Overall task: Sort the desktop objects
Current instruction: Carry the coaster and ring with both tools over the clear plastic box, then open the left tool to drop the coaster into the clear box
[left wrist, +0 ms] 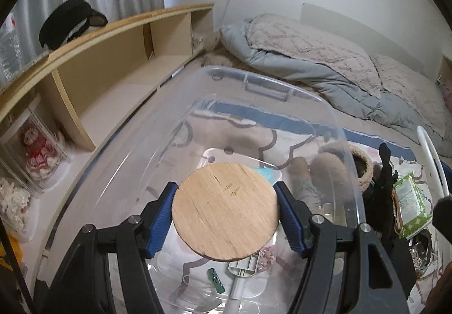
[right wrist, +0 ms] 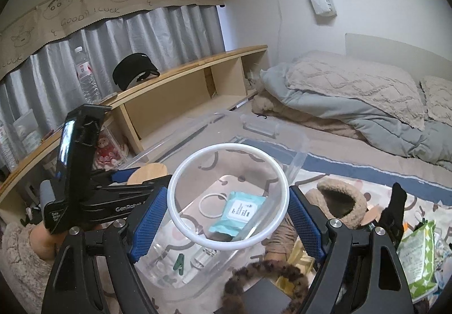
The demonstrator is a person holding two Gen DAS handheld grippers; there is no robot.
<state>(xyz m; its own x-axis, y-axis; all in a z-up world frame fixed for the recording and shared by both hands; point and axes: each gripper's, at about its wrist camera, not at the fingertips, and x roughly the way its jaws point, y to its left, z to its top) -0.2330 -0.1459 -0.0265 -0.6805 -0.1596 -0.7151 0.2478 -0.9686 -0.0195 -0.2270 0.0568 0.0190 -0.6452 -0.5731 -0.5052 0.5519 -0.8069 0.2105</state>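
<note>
My left gripper (left wrist: 225, 211) is shut on a round wooden lid (left wrist: 225, 211) and holds it over the clear plastic storage bin (left wrist: 282, 93); the lid also shows in the right wrist view (right wrist: 147, 171). My right gripper (right wrist: 227, 202) is shut on a clear jar with a white rim (right wrist: 180, 218), held above the same bin (right wrist: 169, 280). In the bin lie a teal wipes pack (right wrist: 237, 211), a white ring (right wrist: 212, 202), a green clip (right wrist: 178, 261) and a small clear bottle (right wrist: 202, 254).
The bin stands on a patterned mat (right wrist: 339, 170) on a bed. Fuzzy slippers (right wrist: 339, 201), a green wipes pack (right wrist: 415, 257) and a leopard scrunchie (right wrist: 262, 274) lie right of it. A wooden shelf (right wrist: 183, 82) runs along the left; a duvet (right wrist: 353, 93) lies behind.
</note>
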